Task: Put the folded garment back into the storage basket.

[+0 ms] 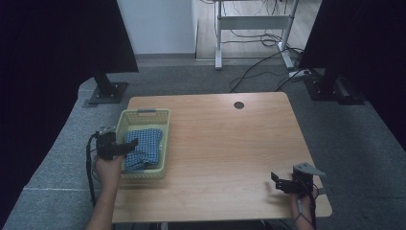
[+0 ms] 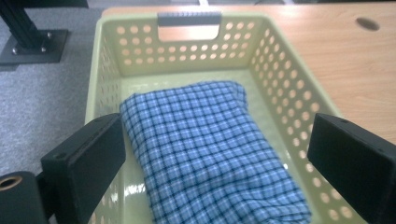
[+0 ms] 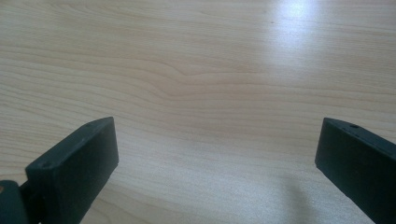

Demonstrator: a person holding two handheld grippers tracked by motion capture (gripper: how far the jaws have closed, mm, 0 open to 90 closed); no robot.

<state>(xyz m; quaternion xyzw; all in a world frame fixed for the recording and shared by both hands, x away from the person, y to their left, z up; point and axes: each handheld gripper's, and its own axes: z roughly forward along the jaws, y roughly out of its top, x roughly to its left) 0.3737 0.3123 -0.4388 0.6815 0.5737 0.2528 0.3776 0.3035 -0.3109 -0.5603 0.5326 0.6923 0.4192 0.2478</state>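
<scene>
Fingers (image 2: 88, 158) of left gripper (image 2: 217, 158) spread wide above checked cloth (image 2: 210, 154), not touching it. Cloth lies folded inside green basket (image 2: 108, 70) at table's (image 1: 230, 143) left edge. Right gripper (image 3: 217, 163) jaws also apart, nothing between, over bare wood near front right corner; wide free tabletop between.

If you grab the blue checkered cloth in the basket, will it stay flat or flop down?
The blue checkered cloth would probably flop: it looks soft and folded. It seems light. Pinched by one layer, it may unfold, leaving part in the basket.

No legible text or labels.
</scene>
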